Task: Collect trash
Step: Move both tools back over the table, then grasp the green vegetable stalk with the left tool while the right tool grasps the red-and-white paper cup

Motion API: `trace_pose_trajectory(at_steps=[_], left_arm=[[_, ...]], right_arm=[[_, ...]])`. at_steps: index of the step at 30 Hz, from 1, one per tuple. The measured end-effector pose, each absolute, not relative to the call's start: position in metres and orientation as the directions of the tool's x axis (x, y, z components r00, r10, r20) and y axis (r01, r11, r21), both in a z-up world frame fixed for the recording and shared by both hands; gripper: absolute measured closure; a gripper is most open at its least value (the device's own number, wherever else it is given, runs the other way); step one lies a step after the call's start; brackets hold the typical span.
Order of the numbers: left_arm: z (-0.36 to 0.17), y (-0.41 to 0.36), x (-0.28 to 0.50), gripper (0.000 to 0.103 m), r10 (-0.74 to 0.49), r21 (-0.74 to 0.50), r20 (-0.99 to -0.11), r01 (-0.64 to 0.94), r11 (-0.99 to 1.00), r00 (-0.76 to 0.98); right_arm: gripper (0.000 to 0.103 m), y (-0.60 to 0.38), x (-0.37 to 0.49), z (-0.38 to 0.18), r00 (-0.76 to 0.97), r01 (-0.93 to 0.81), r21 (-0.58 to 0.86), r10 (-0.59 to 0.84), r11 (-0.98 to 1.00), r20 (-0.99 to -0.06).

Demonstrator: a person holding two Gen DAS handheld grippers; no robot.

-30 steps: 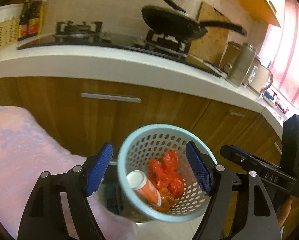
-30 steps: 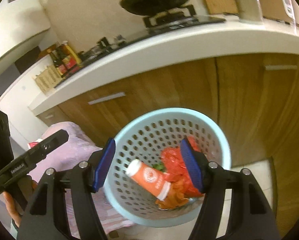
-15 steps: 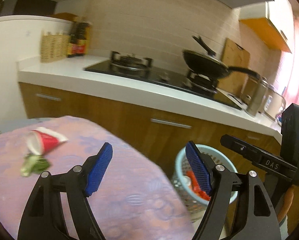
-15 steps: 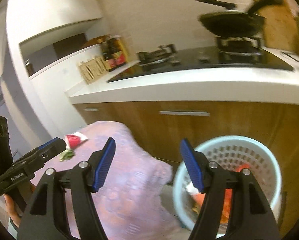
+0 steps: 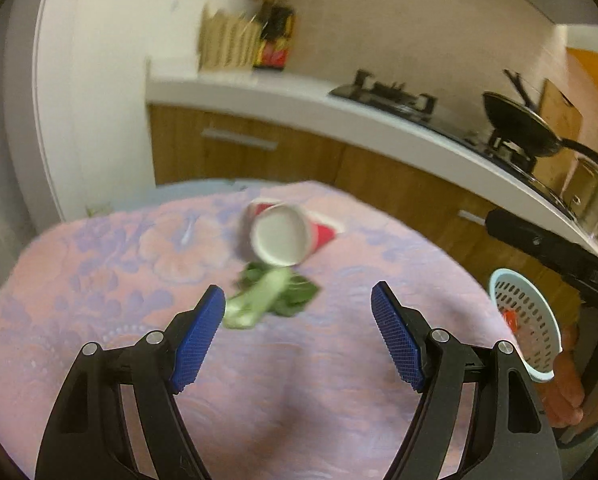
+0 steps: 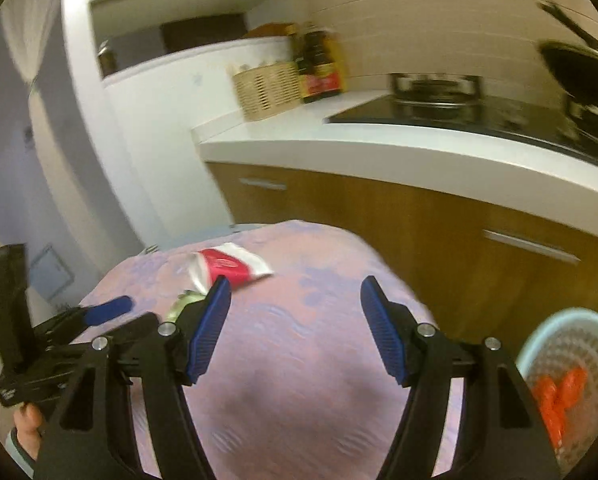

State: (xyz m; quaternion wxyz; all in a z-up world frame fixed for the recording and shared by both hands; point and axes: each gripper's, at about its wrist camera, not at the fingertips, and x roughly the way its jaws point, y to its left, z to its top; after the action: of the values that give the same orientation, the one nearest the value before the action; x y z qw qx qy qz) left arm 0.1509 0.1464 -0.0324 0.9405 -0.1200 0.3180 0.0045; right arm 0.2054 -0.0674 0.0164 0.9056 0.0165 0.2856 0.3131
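Both tongs (image 5: pixel 297 307) swung from basket (image 5: pixel 525 332), over table (image 5: pixel 99 280)

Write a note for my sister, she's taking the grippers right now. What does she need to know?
Left gripper: jaws open, empty, over the pink table, pointing at the leaf.
Right gripper: jaws open, empty, also over the table.
Still on the table: a red cup on its side, and a green leaf just in front of it.
Bin: beside the table's right edge, by the cabinets, with orange-red trash already inside.
Done: some trash is in the bin.
Left: pick up the cup and the leaf and drop both in the bin.
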Motion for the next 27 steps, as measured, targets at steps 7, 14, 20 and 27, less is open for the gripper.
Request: trace_pose_trajectory(at_steps=[7, 14, 20, 27], left_arm=[[-0.068, 0.165, 0.191, 0.033, -0.136, -0.275, -0.694, -0.085, 0.958, 0.707], [-0.069, 0.156, 0.201, 0.069, -0.091, -0.212, -0.701, -0.085, 0.973, 0.707], [-0.071, 0.158, 0.191, 0.074, -0.093, -0.226, -0.698, -0.095, 0.969, 0.71], [-0.07, 0.157, 0.145, 0.075, -0.105, -0.25, -0.71, -0.11, 0.962, 0.697]], right_arm=[[0.039, -0.02, 0.237, 0.003, 0.603, -0.612, 0.192, 0.609, 0.768, -0.516], [0.039, -0.003, 0.255, -0.017, 0.541, -0.635, 0.232, 0.639, 0.737, -0.547], [0.039, 0.022, 0.26, -0.017, 0.506, -0.666, 0.203, 0.634, 0.718, -0.585], [0.025, 0.04, 0.274, -0.039, 0.426, -0.593, 0.302, 0.609, 0.747, -0.669]])
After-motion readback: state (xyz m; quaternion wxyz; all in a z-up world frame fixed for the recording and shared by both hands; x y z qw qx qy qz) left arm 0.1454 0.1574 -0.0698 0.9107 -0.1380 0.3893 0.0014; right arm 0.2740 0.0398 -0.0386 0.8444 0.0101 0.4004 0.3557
